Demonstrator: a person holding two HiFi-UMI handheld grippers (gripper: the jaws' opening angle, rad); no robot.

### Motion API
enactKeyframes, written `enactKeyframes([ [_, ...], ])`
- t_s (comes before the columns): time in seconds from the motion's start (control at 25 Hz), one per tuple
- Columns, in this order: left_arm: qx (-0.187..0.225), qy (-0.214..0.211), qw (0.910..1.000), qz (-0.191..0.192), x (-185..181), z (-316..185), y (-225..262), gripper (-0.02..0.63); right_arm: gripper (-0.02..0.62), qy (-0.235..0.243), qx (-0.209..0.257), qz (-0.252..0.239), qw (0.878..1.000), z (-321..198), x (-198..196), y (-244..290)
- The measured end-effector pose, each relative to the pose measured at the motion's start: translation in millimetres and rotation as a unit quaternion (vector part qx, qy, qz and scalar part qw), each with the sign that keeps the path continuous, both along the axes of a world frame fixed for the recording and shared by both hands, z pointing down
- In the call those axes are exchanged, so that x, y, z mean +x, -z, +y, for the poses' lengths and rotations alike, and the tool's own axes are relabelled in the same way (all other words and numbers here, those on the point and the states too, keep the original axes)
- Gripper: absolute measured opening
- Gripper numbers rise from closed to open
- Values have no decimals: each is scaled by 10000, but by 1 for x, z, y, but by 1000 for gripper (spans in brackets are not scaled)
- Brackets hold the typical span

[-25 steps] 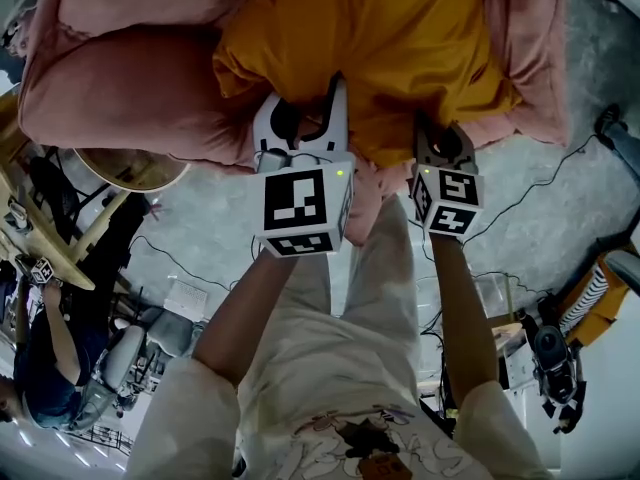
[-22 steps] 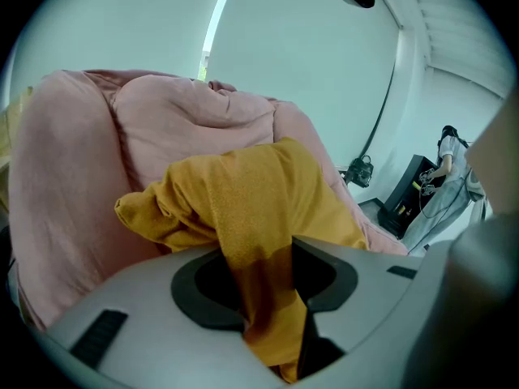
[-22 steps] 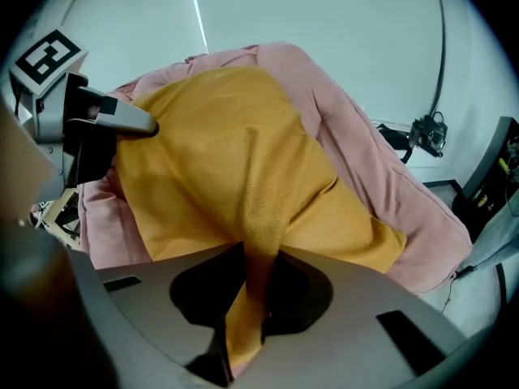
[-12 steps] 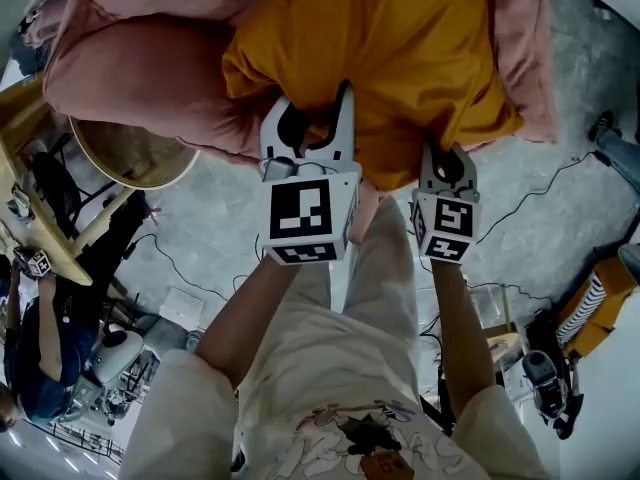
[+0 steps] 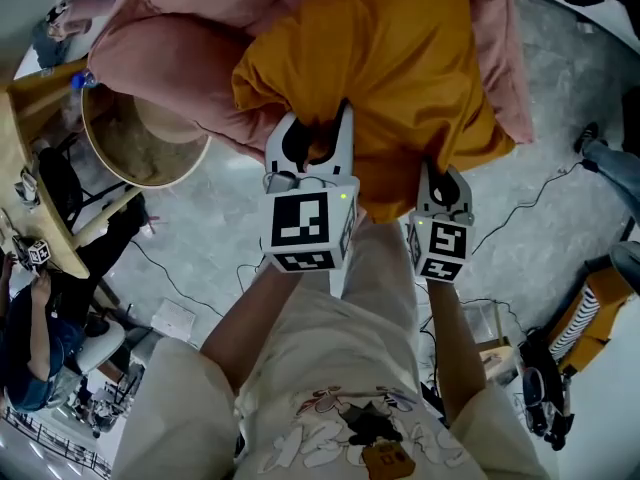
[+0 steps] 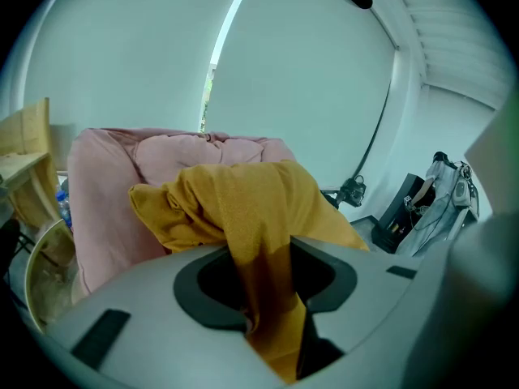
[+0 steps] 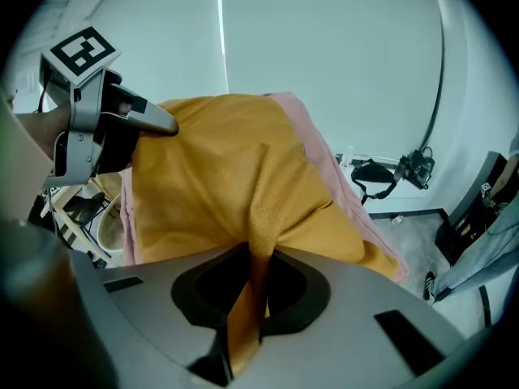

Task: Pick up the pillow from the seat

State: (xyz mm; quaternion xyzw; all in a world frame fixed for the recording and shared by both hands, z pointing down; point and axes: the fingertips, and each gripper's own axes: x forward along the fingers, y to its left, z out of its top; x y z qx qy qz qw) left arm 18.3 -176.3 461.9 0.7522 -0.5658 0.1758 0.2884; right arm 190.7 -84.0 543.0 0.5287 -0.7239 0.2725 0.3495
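A mustard-yellow pillow [image 5: 390, 58] lies against the pink cushioned seat [image 5: 170, 63]. My left gripper [image 5: 318, 143] is shut on a fold of cloth at the pillow's near left edge. In the left gripper view the yellow pillow [image 6: 235, 209] runs down between the jaws of the left gripper [image 6: 272, 331]. My right gripper [image 5: 443, 183] is shut on the near right edge. In the right gripper view a thin pleat of the pillow [image 7: 219, 185] is pinched in the right gripper [image 7: 247, 322], and the left gripper [image 7: 97, 112] shows at the upper left.
A round wicker basket [image 5: 140, 143] and wooden furniture [image 5: 40, 168] stand to the left of the seat. Cables [image 5: 540, 208] trail over the grey floor. A seated person [image 5: 30, 348] is at the far left. Camera gear [image 7: 405, 173] stands by the far wall.
Both grippers and the pillow's near edge have shifted slightly up and toward me. More of the wicker basket shows at the left now.
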Motion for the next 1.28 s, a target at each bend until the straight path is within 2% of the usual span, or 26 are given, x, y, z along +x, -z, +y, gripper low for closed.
enactKeyframes([
  [0.12,40,39,10000,39,-4,7,22,155,58,77,120,-70,9999,3,-1,24],
  [0.32,118,357,9990,245,-14,13,61,155,59,271,303,-88,9991,7,2,65],
  [0.52,363,444,9980,281,-20,23,100,155,58,256,590,-127,9978,11,-3,101],
  [0.88,811,467,9952,290,-24,50,163,155,58,308,1035,-129,9941,28,-5,154],
  [1.28,1275,653,9896,95,-17,90,223,146,55,542,1480,-354,9869,56,2,202],
])
